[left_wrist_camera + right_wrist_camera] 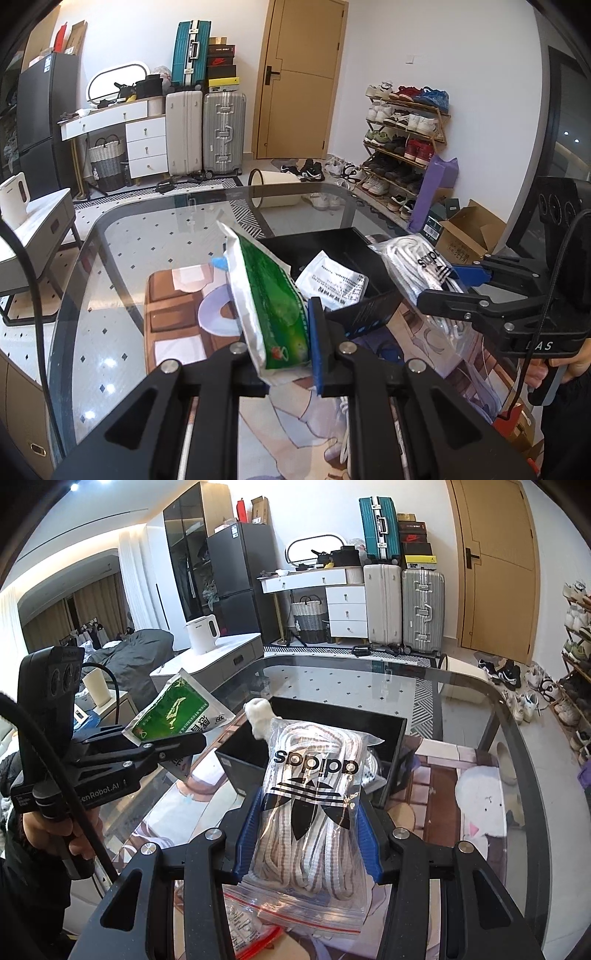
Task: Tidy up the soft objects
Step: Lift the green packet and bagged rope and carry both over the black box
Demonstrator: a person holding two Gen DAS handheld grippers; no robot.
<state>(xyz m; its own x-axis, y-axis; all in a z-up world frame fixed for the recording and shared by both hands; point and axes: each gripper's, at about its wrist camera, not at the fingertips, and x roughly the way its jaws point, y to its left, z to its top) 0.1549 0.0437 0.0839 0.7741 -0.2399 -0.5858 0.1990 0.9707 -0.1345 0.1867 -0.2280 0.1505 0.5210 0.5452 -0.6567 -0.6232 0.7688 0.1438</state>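
Observation:
My left gripper (286,343) is shut on a green and silver foil pouch (269,295), held upright above the glass table; the pouch also shows in the right wrist view (173,709). My right gripper (308,830) is shut on a clear adidas zip bag of white laces (314,805), held just in front of the black open box (400,753). In the left wrist view the lace bag (417,269) hangs at the box's right side. The black box (343,240) holds a white printed packet (332,280) and a white plush piece (258,712).
The glass table (147,221) carries a printed mat (177,314). Another zip bag with a red strip (255,923) lies below my right gripper. A white plush toy (484,808) lies on the mat at the right. Suitcases, a shoe rack and a door stand beyond.

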